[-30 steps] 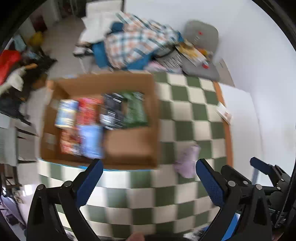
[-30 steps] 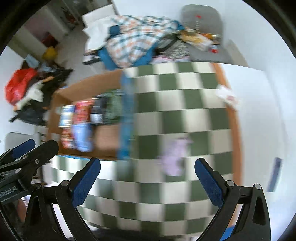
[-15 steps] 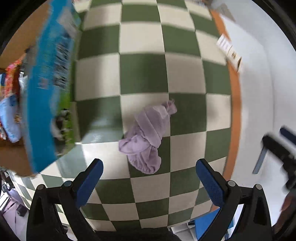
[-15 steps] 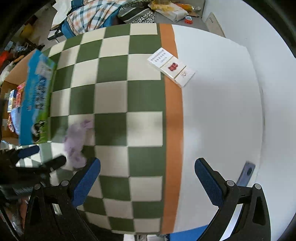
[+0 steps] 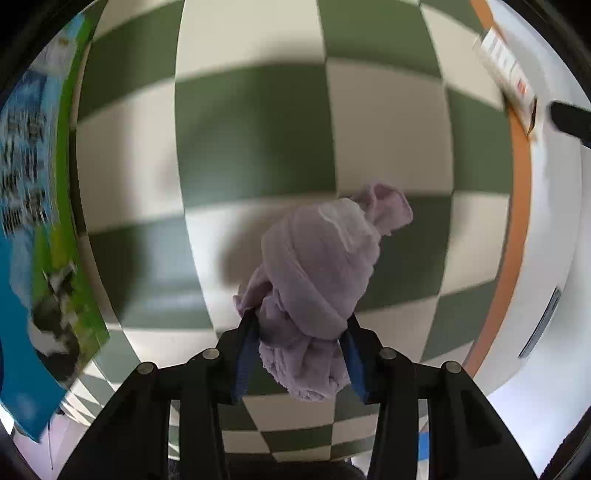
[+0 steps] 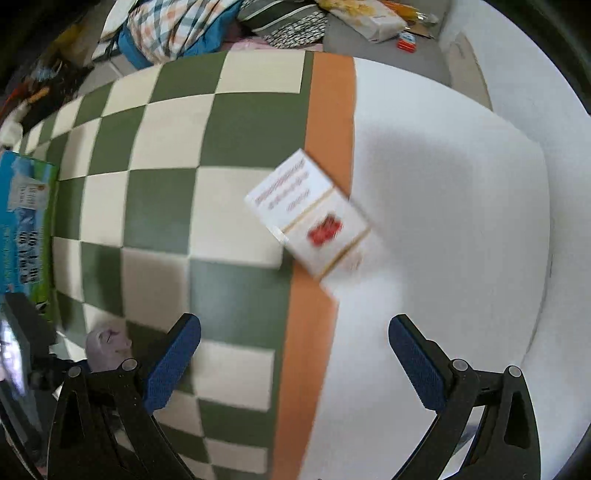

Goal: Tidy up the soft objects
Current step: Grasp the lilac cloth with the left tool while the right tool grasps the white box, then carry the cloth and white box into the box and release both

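Observation:
A crumpled lilac cloth [image 5: 317, 273] lies on the green-and-cream checked tablecloth [image 5: 251, 133]. My left gripper [image 5: 299, 354] is shut on the cloth's near end, its blue pads [image 5: 245, 354] pressing both sides. A bit of the cloth shows at the lower left of the right wrist view [image 6: 107, 343]. My right gripper [image 6: 291, 362] is open and empty, hovering over the cloth's orange border [image 6: 317, 295], just short of a white carton [image 6: 310, 218] with red print.
A blue-and-green box flap [image 5: 33, 229] stands at the left, also seen in the right wrist view [image 6: 26, 218]. The white carton [image 5: 506, 74] lies at the tablecloth's right edge. Clothes and bags [image 6: 177, 26] are piled beyond the table's far end.
My left gripper has dropped onto the lilac cloth and closed on it. My right gripper has moved right and closer to the white carton, staying open.

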